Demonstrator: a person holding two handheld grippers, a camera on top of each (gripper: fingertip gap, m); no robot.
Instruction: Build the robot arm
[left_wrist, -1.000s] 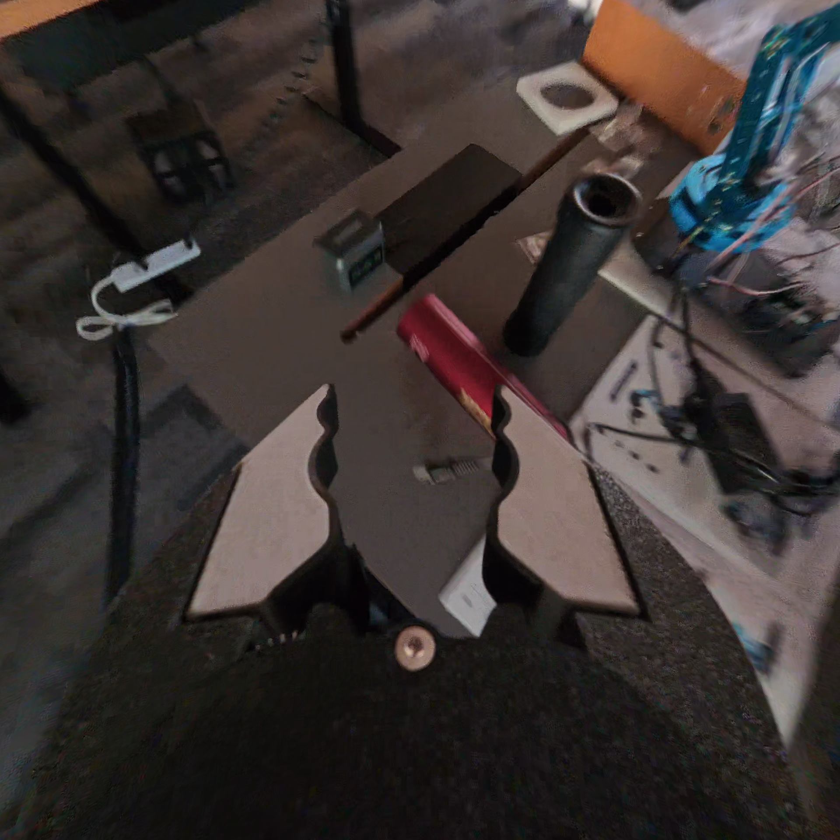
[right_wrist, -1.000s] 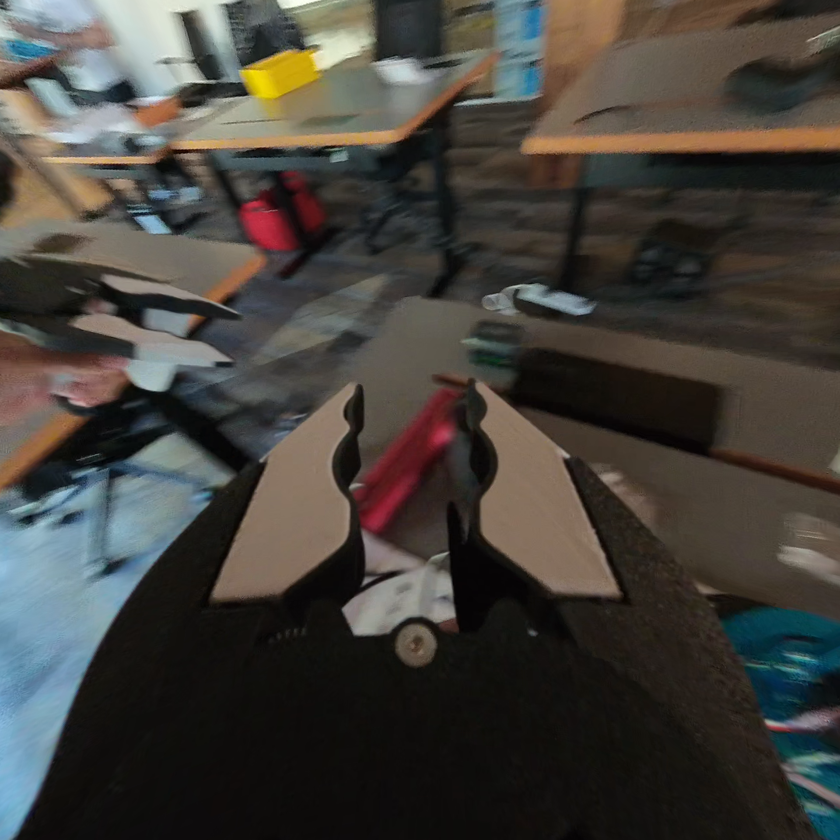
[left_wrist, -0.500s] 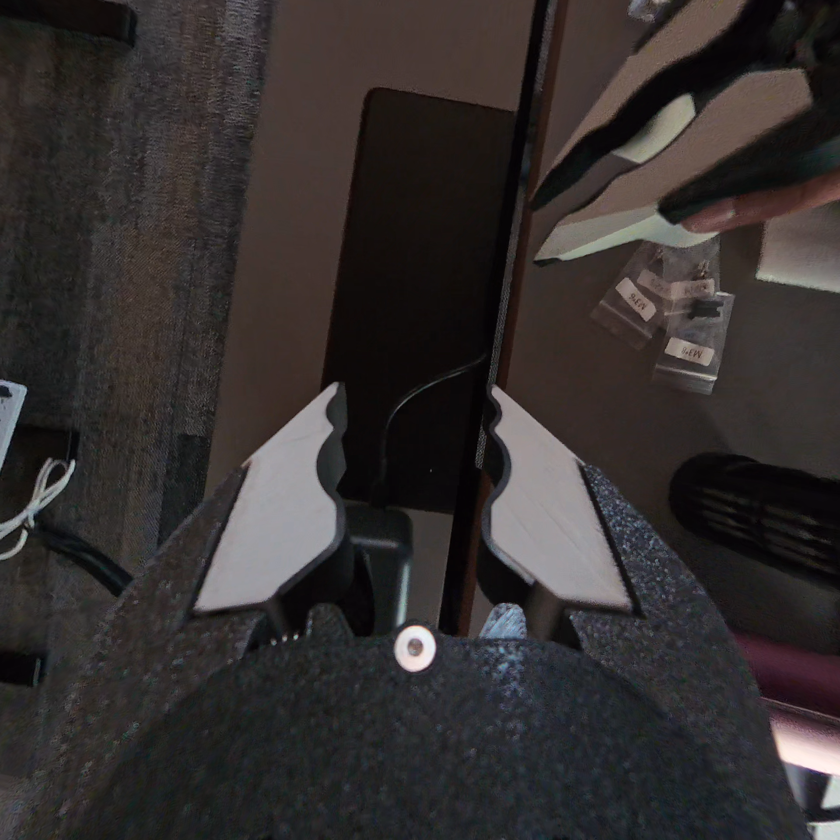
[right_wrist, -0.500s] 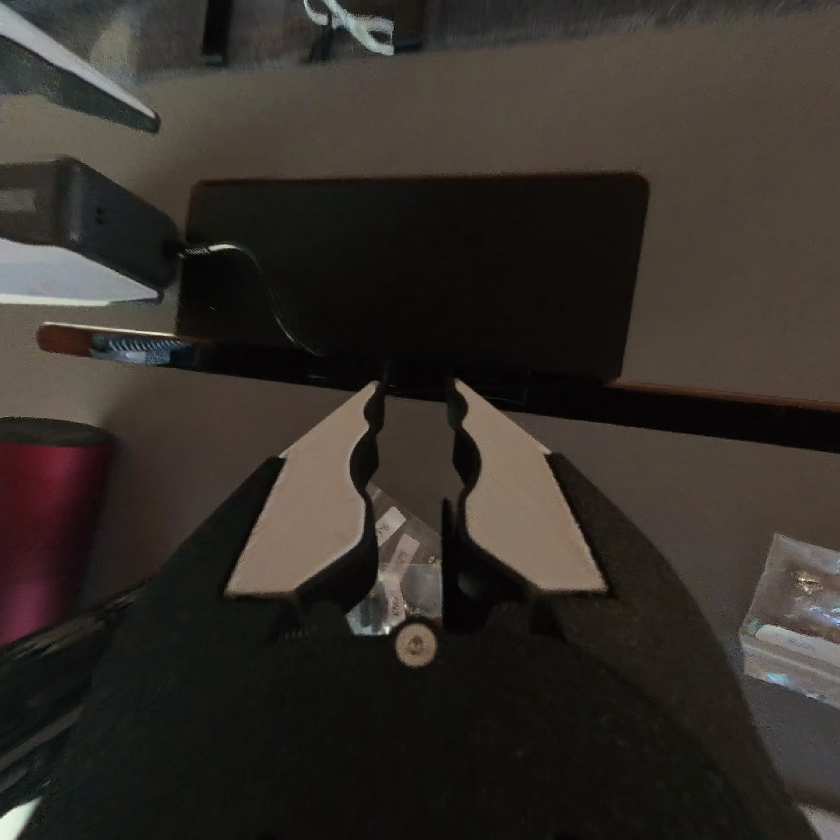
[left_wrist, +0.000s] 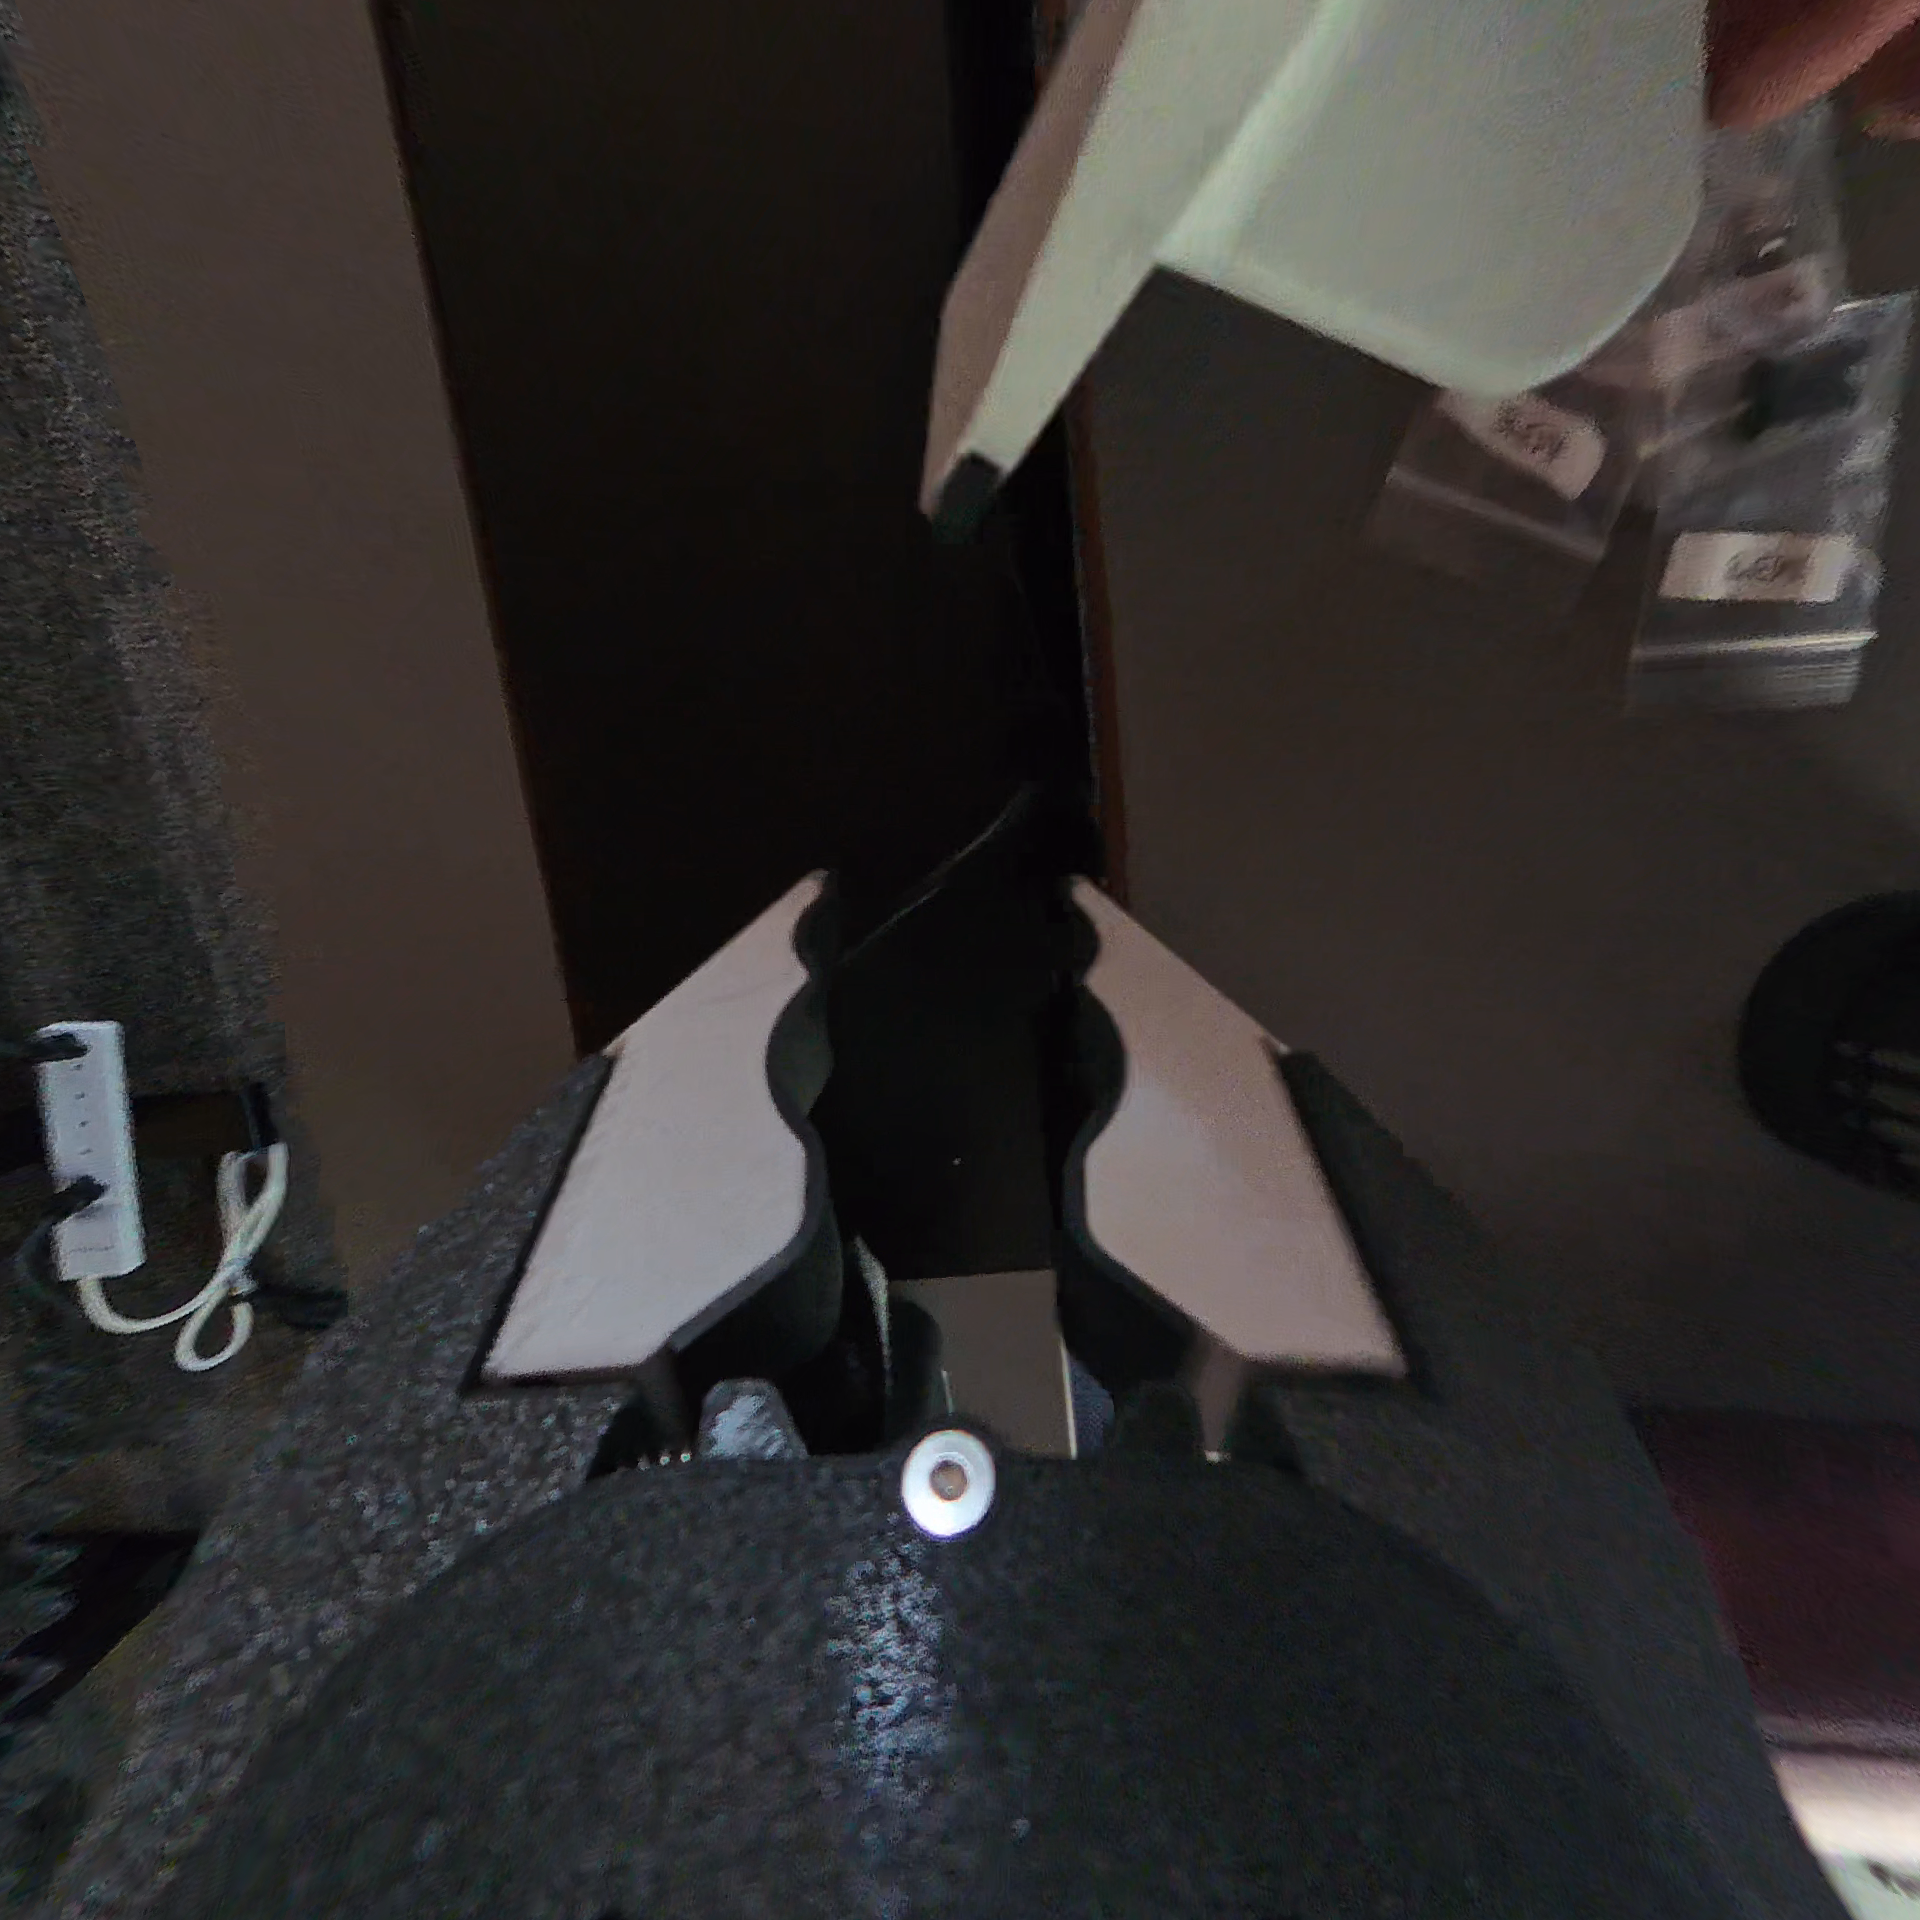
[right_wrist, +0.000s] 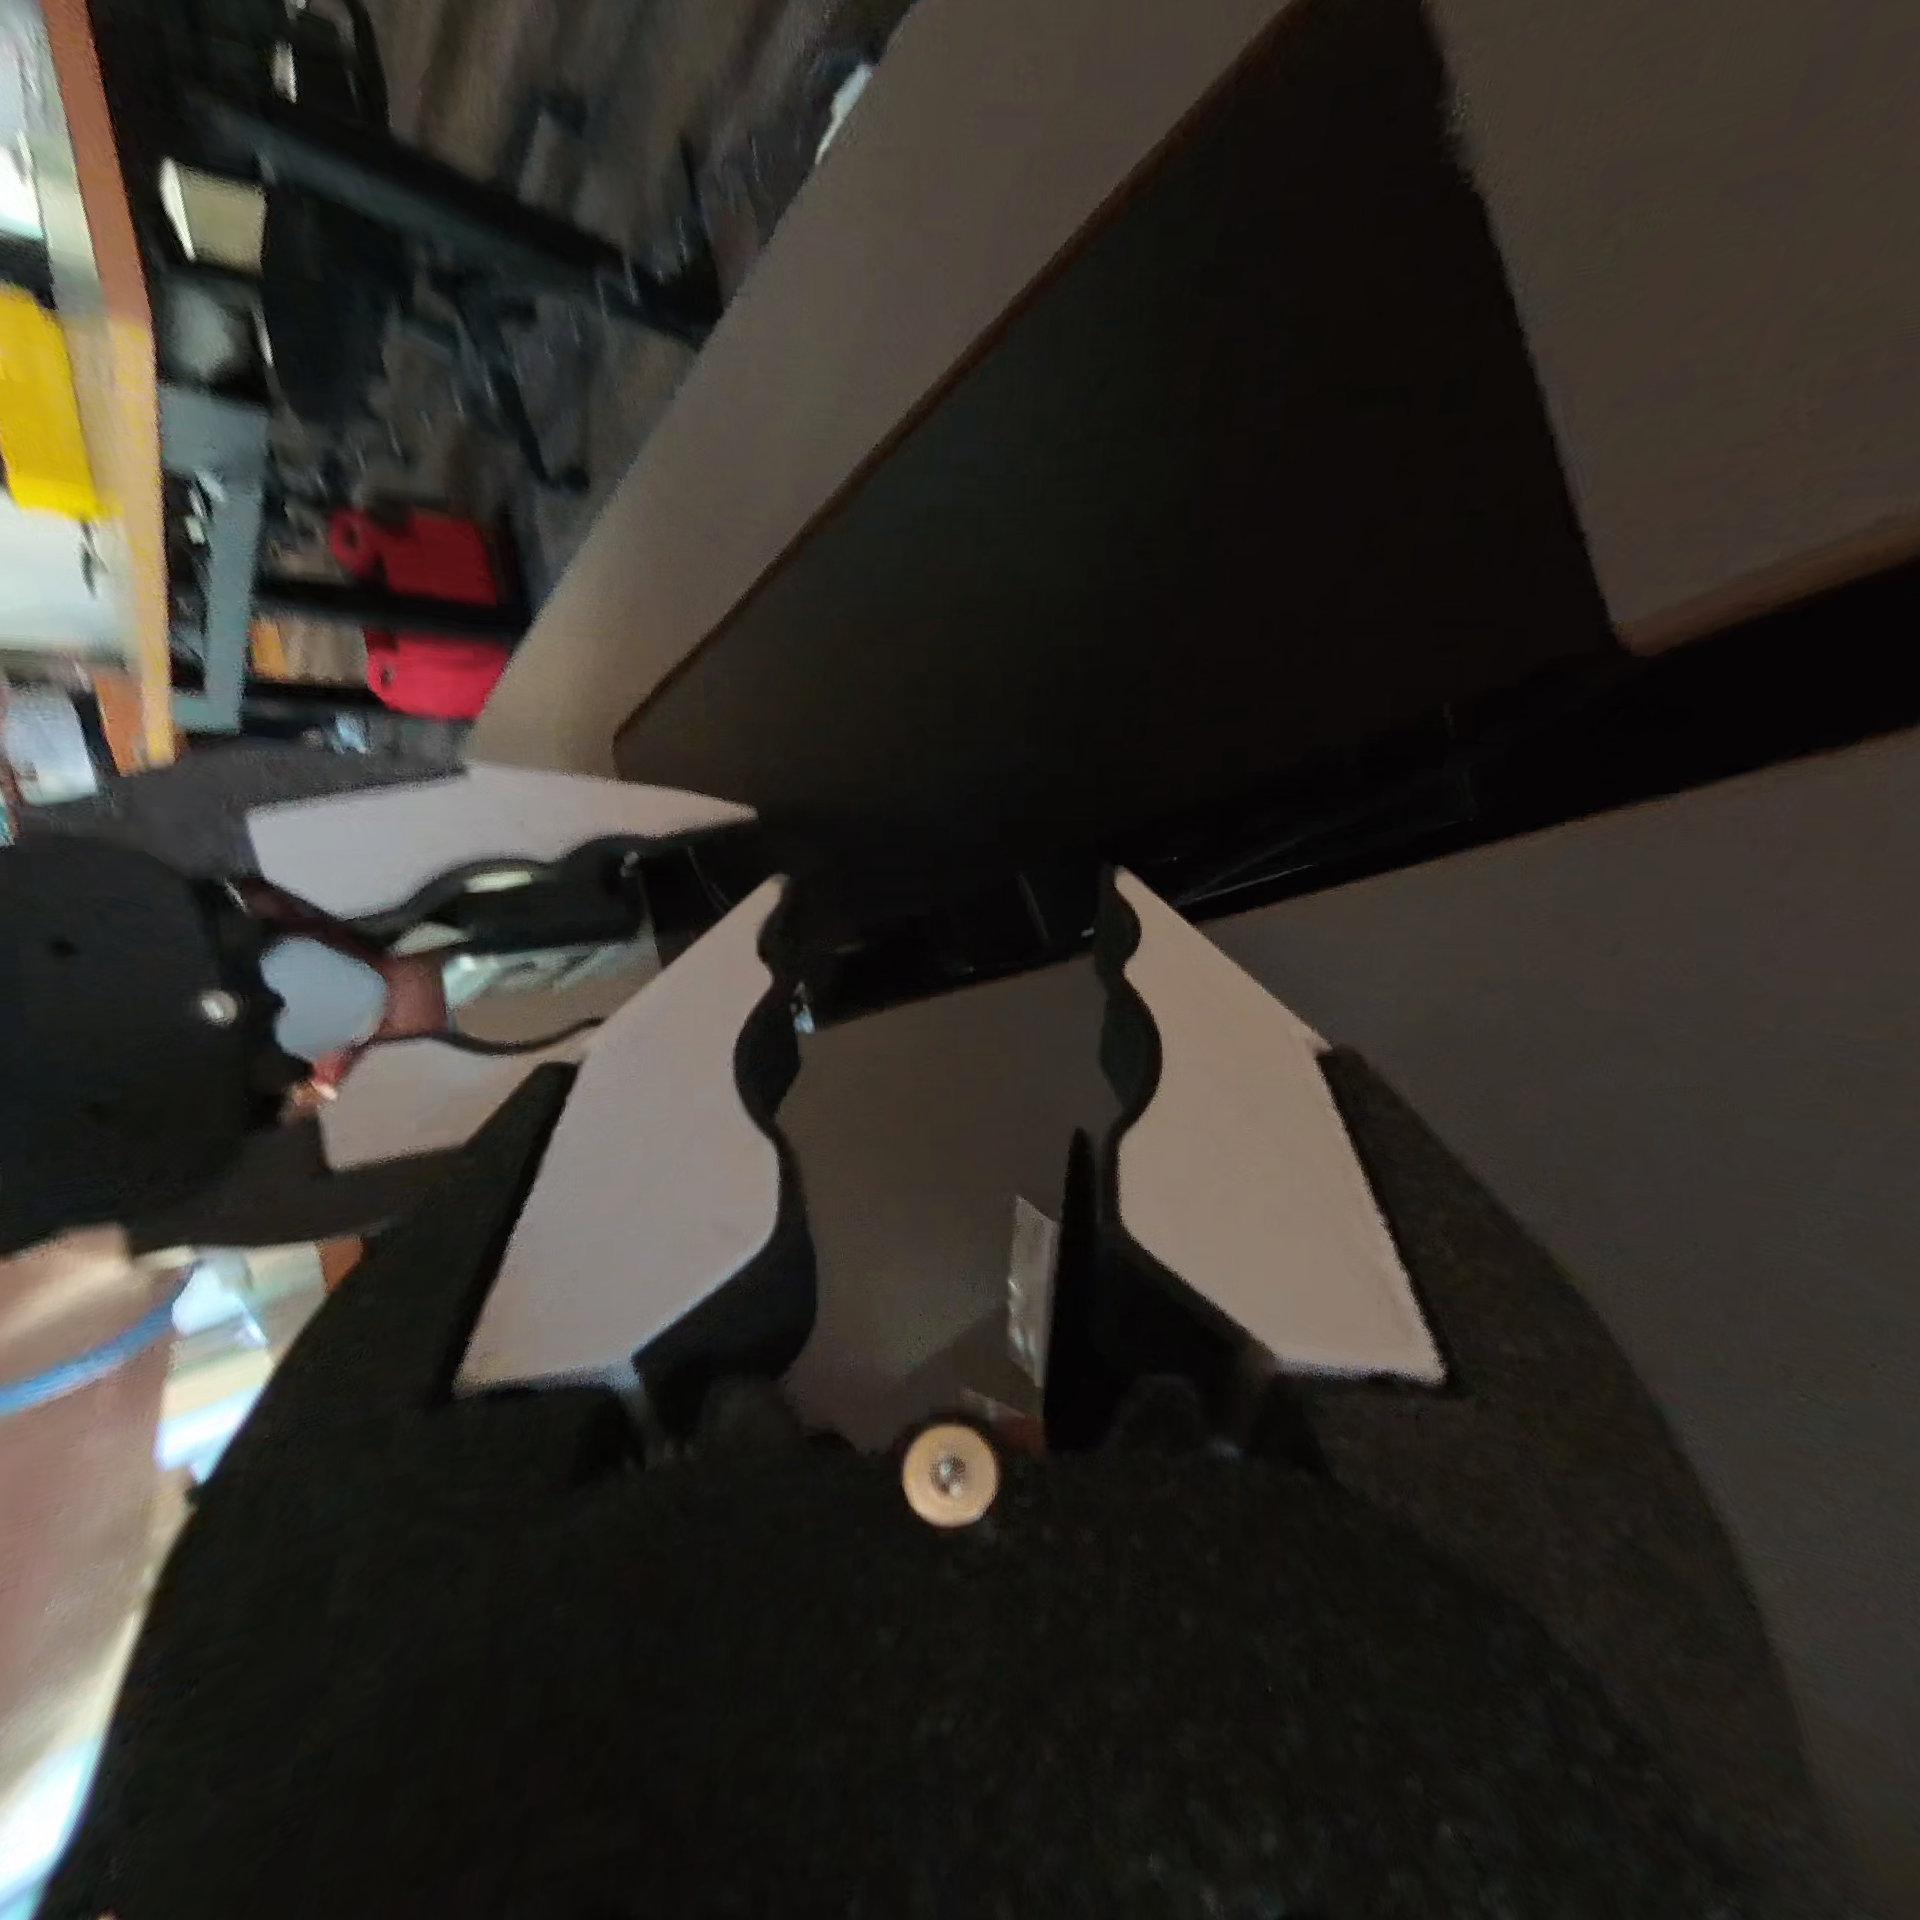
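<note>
Pale-faced fingers of the left gripper (left_wrist: 951, 925) stand part-way apart, tips over the near end of a black mat (left_wrist: 707, 416). A thin black cable (left_wrist: 935, 883) runs up between the tips. The space between the pads is all dark, so whether they press on anything cannot be told. Just under the jaw roots sits a small grey block (left_wrist: 997, 1351), half hidden.

Right gripper (right_wrist: 945, 904): jaws wide apart, nothing between them. Bare grey-brown tabletop (right_wrist: 1558, 1143) shows through the gap, and a clear plastic bag (right_wrist: 1023, 1278) lies low beside its right finger. Its tips reach the dark seam (right_wrist: 1351, 821) between two table edges. The mat lies just beyond that seam.

The two tools are close. In the left wrist view the right gripper hangs ahead and to the right, one fingertip (left_wrist: 966, 488) over the seam. In the right wrist view the left gripper (right_wrist: 623, 904) comes in from the left, its upper tip near the mat's corner.

Farther out from the left tool:
- labelled plastic bags (left_wrist: 1756, 582) ahead-right on the table
- a black ribbed round object (left_wrist: 1839, 1049) at the right
- off the table's left edge, carpet with a white power strip (left_wrist: 88, 1153)

Open tabletop lies right of the right tool. Room between the two tools is tight.
</note>
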